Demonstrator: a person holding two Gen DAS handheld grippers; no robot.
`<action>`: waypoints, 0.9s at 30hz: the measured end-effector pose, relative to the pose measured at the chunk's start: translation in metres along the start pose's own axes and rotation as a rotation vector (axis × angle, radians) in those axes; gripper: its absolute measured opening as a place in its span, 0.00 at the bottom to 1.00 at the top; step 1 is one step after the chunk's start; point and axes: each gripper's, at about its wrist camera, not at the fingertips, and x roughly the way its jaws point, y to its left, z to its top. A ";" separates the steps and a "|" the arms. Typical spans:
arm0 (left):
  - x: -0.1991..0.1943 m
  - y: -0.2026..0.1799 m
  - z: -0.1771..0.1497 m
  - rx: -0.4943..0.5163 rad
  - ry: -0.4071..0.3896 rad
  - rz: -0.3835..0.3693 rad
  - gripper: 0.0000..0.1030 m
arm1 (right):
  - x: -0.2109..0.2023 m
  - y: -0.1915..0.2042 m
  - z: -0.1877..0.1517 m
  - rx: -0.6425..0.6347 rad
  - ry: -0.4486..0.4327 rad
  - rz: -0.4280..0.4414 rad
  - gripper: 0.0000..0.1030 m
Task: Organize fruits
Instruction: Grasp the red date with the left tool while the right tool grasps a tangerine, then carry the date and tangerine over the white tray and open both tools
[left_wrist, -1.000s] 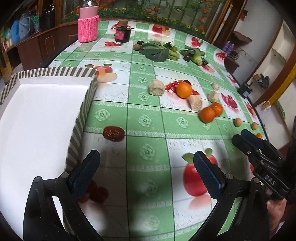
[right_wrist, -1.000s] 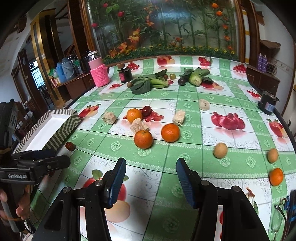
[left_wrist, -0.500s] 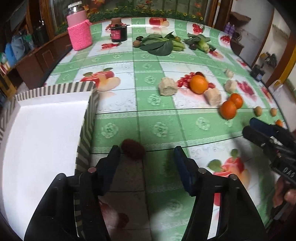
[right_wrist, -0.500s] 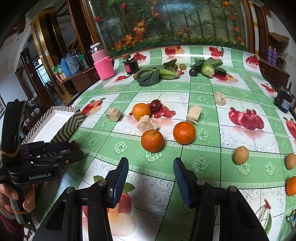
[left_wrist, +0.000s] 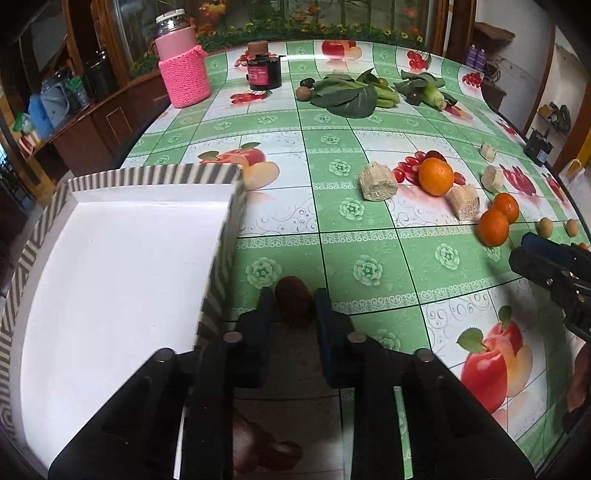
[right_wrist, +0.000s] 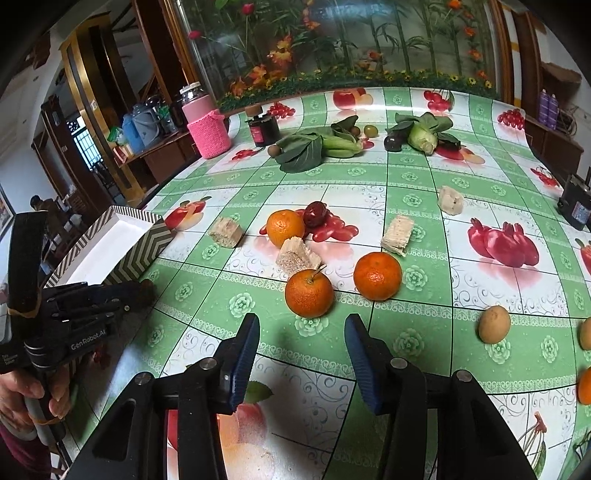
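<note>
The left gripper (left_wrist: 293, 306) has its blue-padded jaws drawn in narrow around a small dark red wrinkled fruit (left_wrist: 293, 301), the pads touching it on both sides while it sits on the glossy green-and-white fruit-print tablecloth (left_wrist: 369, 266). That fruit lies just beside the near right wall of the shallow rectangular tray with a white floor and grey-and-white striped rim (left_wrist: 221, 258), outside it. In the right wrist view the same gripper (right_wrist: 142, 291) shows at the left edge, gripped by a person's hand (right_wrist: 26, 398), its tip at the tray's corner (right_wrist: 144, 247). The right gripper (right_wrist: 301, 350) stands fairly wide with nothing between its fingers; its jaws have just been closing a little. Just beyond its tips sits an orange mandarin with a short stem (right_wrist: 309, 293), and a second, stemless mandarin (right_wrist: 377, 276) lies close to the right of it. A third mandarin (right_wrist: 285, 227) rests farther back, touching a dark red glossy fruit (right_wrist: 314, 214). Pale fibrous cut chunks (right_wrist: 297, 256) lie scattered among the mandarins. A small tan oval fruit (right_wrist: 494, 324) sits well to the right. Leafy green vegetables (right_wrist: 306, 149) and a pink knit-sleeved jar (right_wrist: 208, 129) stand at the far end of the table.
</note>
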 end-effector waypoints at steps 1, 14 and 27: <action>0.000 0.000 0.000 -0.002 0.000 -0.006 0.19 | 0.001 -0.001 0.000 -0.001 0.002 -0.001 0.47; -0.028 -0.003 -0.004 -0.017 -0.042 -0.089 0.19 | 0.006 0.000 0.008 0.009 0.003 -0.008 0.47; -0.065 0.040 -0.019 -0.095 -0.091 -0.074 0.19 | 0.026 -0.001 0.012 0.018 0.040 0.007 0.29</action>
